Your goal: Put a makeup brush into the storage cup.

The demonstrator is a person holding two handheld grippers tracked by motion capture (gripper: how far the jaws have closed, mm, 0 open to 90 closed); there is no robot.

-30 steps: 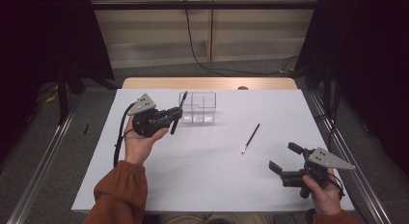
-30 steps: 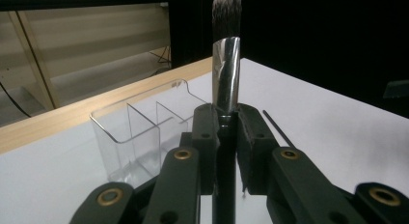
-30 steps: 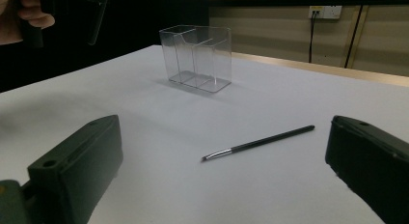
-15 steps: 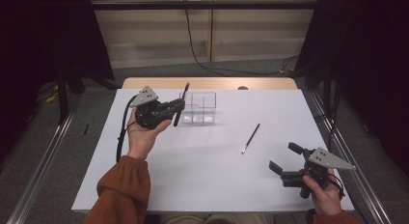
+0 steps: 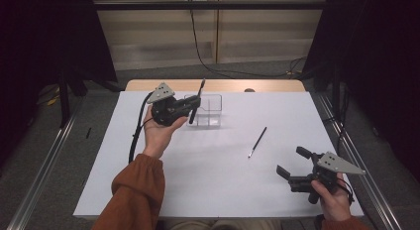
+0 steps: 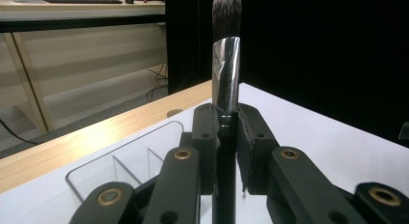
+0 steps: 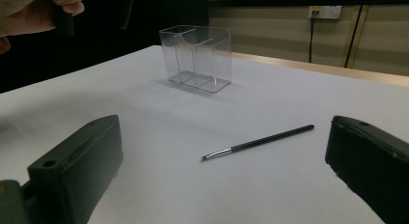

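My left gripper [image 5: 190,107] is shut on a makeup brush [image 5: 196,100] with a black handle, a silver ferrule and dark bristles [image 6: 226,14]. It holds the brush upright, bristles up, just left of and above the clear divided organiser box [image 5: 207,111]. In the left gripper view the jaws pinch the handle [image 6: 225,137] with the box [image 6: 120,163] below and behind. A thin black brush [image 5: 257,142] with a silver tip lies flat on the white table, right of the box. My right gripper [image 5: 292,163] hovers open near the table's front right; the thin brush [image 7: 258,143] lies ahead of its jaws.
A white sheet [image 5: 218,190] covers the table, with a wooden edge [image 5: 218,86] at the far side. Metal rails [image 5: 44,160] run along both sides on the floor. A cable [image 5: 136,136] trails from the left gripper. The clear box [image 7: 197,57] stands beyond the thin brush.
The left hand has carried the makeup brush to the right and slightly up, closer to the clear box. The right gripper has stayed where it was.
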